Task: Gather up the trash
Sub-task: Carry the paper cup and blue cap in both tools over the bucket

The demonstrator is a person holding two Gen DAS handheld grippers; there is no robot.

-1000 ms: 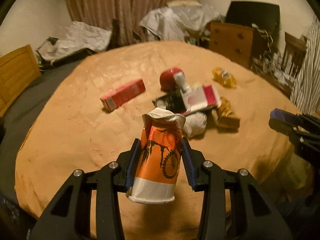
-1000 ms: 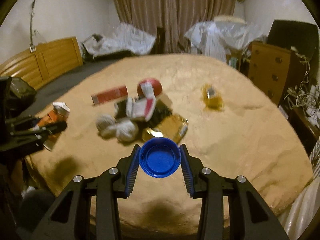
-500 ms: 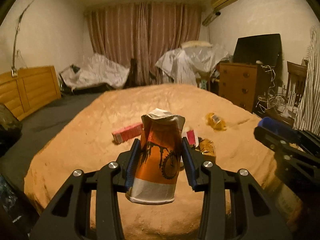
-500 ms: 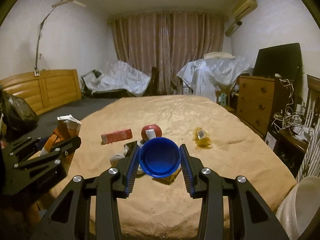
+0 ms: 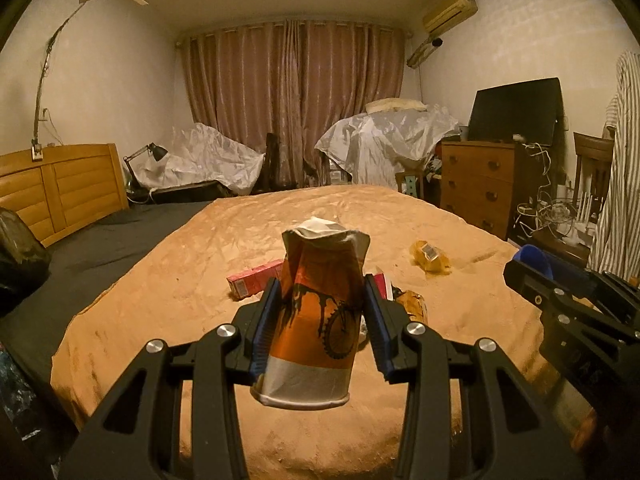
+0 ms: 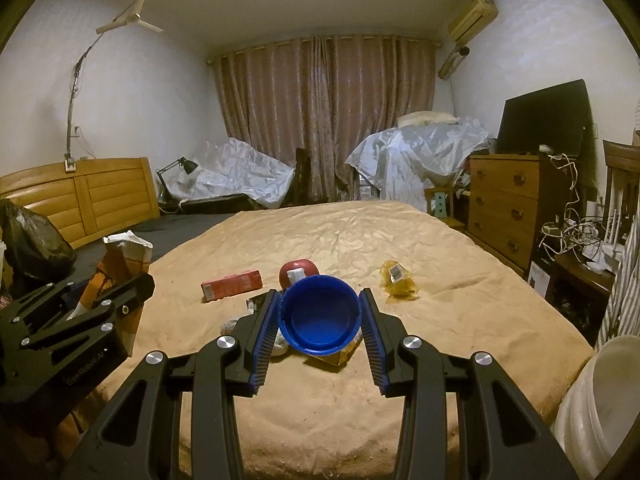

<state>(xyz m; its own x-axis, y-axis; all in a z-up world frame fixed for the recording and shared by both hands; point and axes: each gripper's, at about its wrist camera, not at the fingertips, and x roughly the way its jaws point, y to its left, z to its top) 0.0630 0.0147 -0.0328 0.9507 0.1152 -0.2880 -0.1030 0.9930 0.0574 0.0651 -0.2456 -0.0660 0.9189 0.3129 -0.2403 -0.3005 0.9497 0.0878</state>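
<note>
My left gripper [image 5: 320, 304] is shut on a crumpled orange paper cup [image 5: 316, 320] with a bicycle print, held upright above the near edge of the bed. My right gripper [image 6: 319, 312] is shut on a blue plastic lid [image 6: 318, 318], its hollow side facing the camera. On the tan bedspread [image 6: 460, 320] beyond lie a red carton [image 6: 232, 285], a red round package [image 6: 298, 271], a yellow wrapper [image 6: 398, 278] and more scraps partly hidden behind the lid. In the right wrist view the left gripper with its cup [image 6: 120, 264] shows at the left edge.
A black rubbish bag [image 6: 32, 244] stands at the far left, and a white bucket [image 6: 600, 400] at the lower right. A wooden headboard [image 5: 60, 196] lies to the left. A chest of drawers [image 6: 504, 208] with a screen, cables and covered furniture line the far side.
Both grippers have risen and tilted up from looking down on the bed to looking across the room. The cup and the lid stay gripped. The trash pile has dropped lower in both views.
</note>
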